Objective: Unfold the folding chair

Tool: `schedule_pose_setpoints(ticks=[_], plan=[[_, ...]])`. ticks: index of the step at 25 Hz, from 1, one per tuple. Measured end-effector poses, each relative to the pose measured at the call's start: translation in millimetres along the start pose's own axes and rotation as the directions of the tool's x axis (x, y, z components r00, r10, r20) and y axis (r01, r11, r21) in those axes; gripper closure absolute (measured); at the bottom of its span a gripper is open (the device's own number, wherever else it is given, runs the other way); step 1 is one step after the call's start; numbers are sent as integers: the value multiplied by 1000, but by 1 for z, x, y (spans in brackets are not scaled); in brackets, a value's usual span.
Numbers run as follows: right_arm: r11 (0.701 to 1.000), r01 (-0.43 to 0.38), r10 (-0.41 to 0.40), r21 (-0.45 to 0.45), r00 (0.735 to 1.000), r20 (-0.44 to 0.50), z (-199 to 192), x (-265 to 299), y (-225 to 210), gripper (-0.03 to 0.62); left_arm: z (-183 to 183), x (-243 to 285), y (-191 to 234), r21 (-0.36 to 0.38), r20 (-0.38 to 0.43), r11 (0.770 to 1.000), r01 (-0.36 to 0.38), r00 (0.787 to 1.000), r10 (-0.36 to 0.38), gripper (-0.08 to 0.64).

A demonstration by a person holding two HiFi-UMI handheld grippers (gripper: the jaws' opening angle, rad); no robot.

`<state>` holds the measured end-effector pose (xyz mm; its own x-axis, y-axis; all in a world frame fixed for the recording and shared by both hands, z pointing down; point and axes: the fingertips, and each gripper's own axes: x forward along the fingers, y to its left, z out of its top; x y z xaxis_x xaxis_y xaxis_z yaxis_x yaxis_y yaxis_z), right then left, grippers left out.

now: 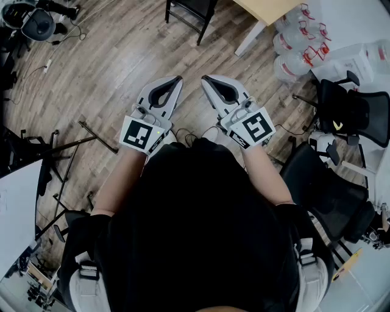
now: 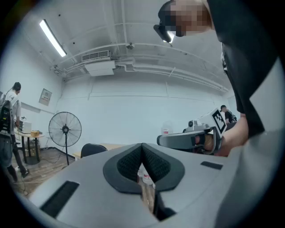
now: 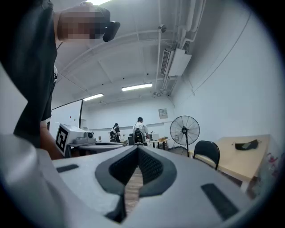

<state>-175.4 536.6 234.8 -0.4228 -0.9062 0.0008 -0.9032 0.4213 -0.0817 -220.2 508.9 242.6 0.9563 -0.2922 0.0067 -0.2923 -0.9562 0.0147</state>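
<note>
The person's dark-shirted torso (image 1: 201, 225) fills the near part of the head view. In front of it the left gripper (image 1: 177, 79) and the right gripper (image 1: 205, 79) are held level and side by side, well short of the black chair (image 1: 194, 13) and pointing roughly toward it. Each gripper's jaws are pressed together with nothing between them; only the wooden floor (image 1: 122, 61) shows past their pads.

The black chair stands on that floor well ahead, on its own legs with its back up. Whether it is the folding kind cannot be told from here. Nearer than the black chair and off to its right sit black office chairs (image 1: 347, 109); nearer and off to its left lie thin black stands (image 1: 55, 152). Just beside the black chair, on its right, is a pale wooden tabletop (image 1: 268, 7) on a white leg. Past that, further right of the black chair, clear water bottles (image 1: 292, 52) are clustered on the floor. Beyond the black chair to its left stands a pedestal fan (image 3: 185, 130) against the white wall. Further left of it, people (image 3: 140, 131) stand at a distant desk.
</note>
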Motion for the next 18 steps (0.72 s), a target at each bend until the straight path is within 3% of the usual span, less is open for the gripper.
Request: schedule_pose_setpoints(ticks=[13, 18], plan=[[998, 23, -23, 64, 1000, -6, -15, 13, 11, 591, -14, -26, 28, -124, 1, 992, -15, 1000, 16, 566], [998, 47, -45, 50, 999, -28, -19, 1, -2, 591, -21, -13, 19, -111, -34, 994, 6, 999, -10, 566]])
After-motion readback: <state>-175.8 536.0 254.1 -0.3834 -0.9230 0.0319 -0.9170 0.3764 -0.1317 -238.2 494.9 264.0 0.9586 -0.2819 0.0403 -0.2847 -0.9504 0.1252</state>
